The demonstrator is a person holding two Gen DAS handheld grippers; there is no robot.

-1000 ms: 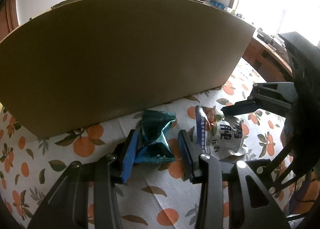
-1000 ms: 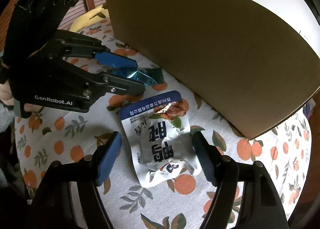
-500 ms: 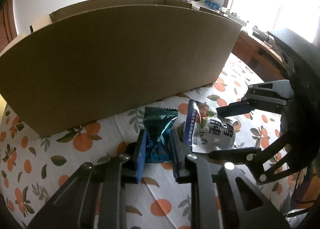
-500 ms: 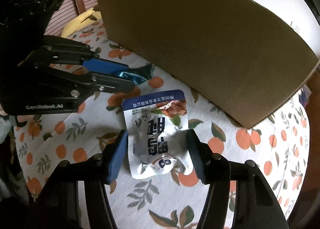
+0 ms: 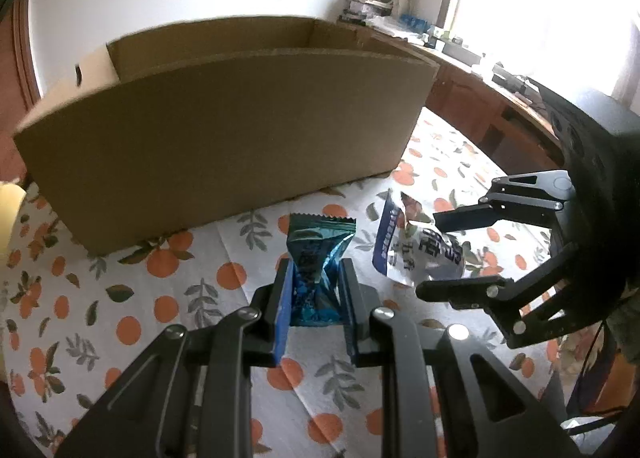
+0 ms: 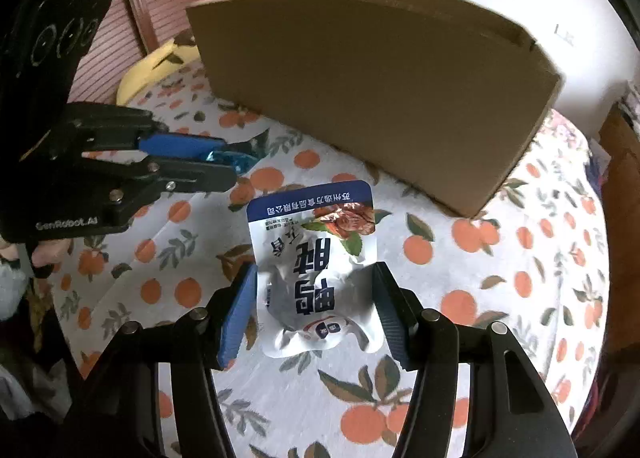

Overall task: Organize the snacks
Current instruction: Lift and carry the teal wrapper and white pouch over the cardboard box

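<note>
Two claws are each gripping one snack packet in front of a cardboard box.

The left claw [image 5: 314, 290], marked "GenRobot.AI" on its side (readable in the right wrist view), is pinching a teal foil packet [image 5: 316, 258] tight between its blue pads, its jaws nearly together, angled down toward the bench [image 5: 160, 298] with its orange-print cloth. The right claw [image 6: 316, 310] is also tilting downward, and its jaws, having just been closing, are standing about half apart, pressing on both sides of a white pouch [image 6: 320, 258] with a dark blue top band and large blue Chinese characters (the smaller print is too fine to read). Both packets are sitting just in front of the one cardboard box [image 5: 224, 138], whose top is standing open. Counted: two claws, two packets, one box.
</note>
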